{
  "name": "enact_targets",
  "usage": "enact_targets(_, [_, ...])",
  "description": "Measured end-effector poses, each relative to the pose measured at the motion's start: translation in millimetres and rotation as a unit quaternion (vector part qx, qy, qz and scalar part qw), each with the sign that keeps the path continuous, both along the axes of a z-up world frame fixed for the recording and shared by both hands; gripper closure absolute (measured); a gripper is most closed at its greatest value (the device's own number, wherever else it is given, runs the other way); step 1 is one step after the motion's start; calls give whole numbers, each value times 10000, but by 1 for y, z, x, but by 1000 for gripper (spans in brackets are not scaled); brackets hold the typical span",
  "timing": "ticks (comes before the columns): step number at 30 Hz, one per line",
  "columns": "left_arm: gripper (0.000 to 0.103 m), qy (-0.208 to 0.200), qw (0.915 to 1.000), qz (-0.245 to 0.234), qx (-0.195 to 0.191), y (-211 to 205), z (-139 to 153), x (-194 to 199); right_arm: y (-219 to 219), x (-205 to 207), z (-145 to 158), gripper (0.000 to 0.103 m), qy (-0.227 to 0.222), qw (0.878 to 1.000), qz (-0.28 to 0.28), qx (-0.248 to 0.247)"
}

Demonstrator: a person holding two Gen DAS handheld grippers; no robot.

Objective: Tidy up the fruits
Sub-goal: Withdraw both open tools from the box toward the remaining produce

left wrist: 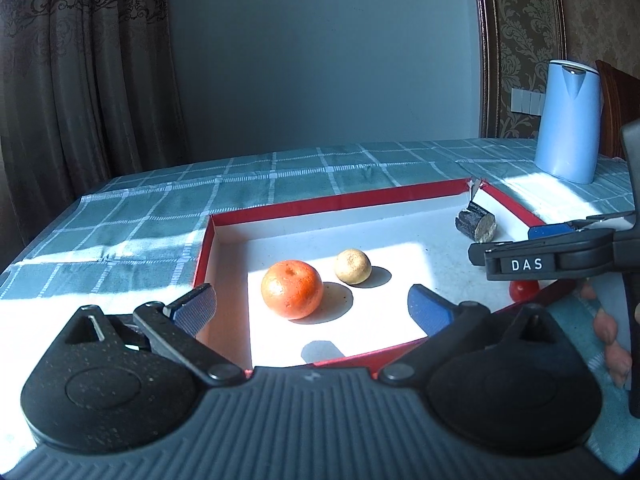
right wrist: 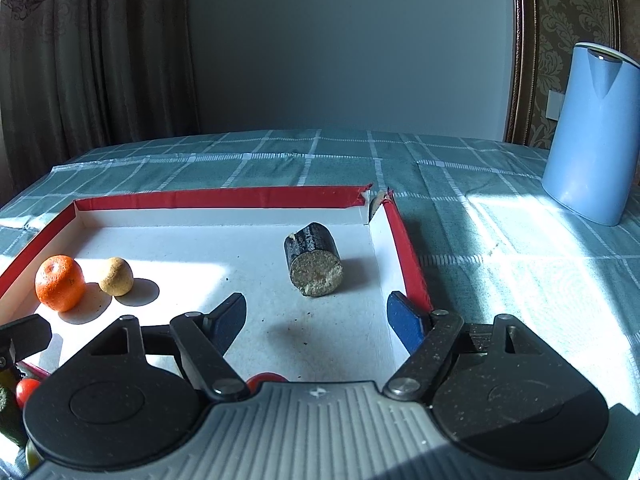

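A shallow box with a red rim (left wrist: 340, 200) (right wrist: 220, 193) and a white floor lies on the checked tablecloth. In it sit an orange (left wrist: 292, 289) (right wrist: 60, 282), a small tan round fruit (left wrist: 353, 266) (right wrist: 116, 275) and a dark stub with a pale cut end (left wrist: 476, 226) (right wrist: 315, 266). My left gripper (left wrist: 310, 303) hangs open over the box's near edge, with the orange just ahead between its blue pads, untouched. My right gripper (right wrist: 316, 307) (left wrist: 516, 240) is open and empty, short of the stub. A red tomato (right wrist: 266, 379) (left wrist: 524, 290) shows under it.
A light blue jug (left wrist: 568, 120) (right wrist: 590, 132) stands on the cloth at the back right. Another tomato (right wrist: 26, 390) and a green vegetable (right wrist: 8, 414) lie outside the box's near left corner. Pink lumps (left wrist: 608, 330) lie on the cloth by the right hand.
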State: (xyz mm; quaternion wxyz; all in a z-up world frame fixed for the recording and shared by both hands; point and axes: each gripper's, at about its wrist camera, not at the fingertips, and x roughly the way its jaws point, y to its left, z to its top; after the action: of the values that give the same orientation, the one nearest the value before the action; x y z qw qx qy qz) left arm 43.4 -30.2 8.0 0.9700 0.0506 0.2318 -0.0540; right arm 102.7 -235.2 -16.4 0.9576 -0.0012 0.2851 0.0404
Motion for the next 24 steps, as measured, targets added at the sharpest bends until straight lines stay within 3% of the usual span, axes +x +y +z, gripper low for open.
enact_targets(8, [0, -37, 10000, 31, 47, 10, -2, -19, -2, -5, 1, 26, -46, 10000, 3, 69])
enact_targets(24, [0, -13, 9991, -368, 198, 24, -12, -64, -9, -19, 3, 23, -166, 9995, -30, 256])
